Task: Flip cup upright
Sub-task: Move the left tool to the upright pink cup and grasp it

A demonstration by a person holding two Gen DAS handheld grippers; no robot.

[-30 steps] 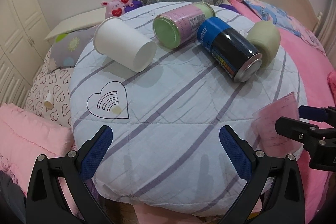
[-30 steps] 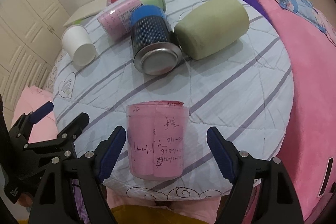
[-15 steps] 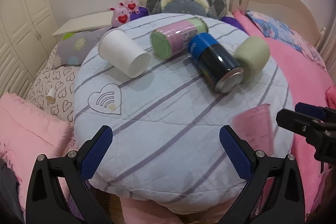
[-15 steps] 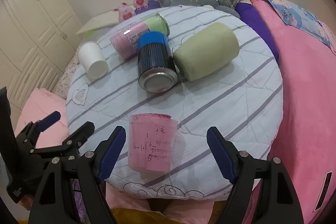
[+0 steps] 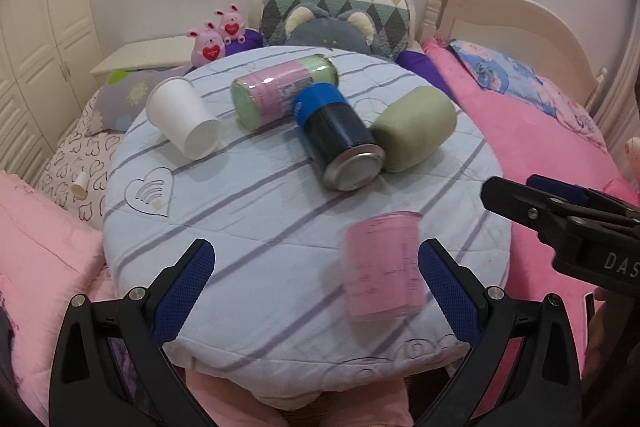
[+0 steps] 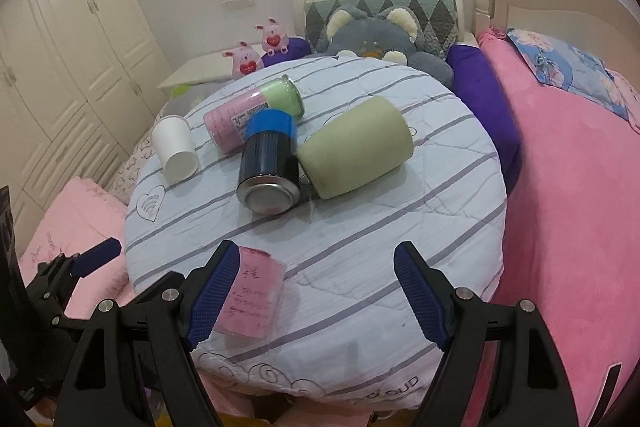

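Both your grippers have pulled back from the table since a second ago. Seen from your left wrist, the pink cup (image 5: 382, 265) stands upright near the table's (image 5: 256, 227) front edge, just inside the right finger of your left gripper (image 5: 316, 281), whose jaws gape wide and hold nothing. From your right wrist, the cup (image 6: 252, 293) sits partly behind the left finger of your right gripper (image 6: 316, 291), spread wide and empty-handed too.

We read only "DAS" in white letters on the black right gripper (image 5: 600, 227) at three o'clock; the pink cup's (image 6: 252, 293) handwriting stays illegible.
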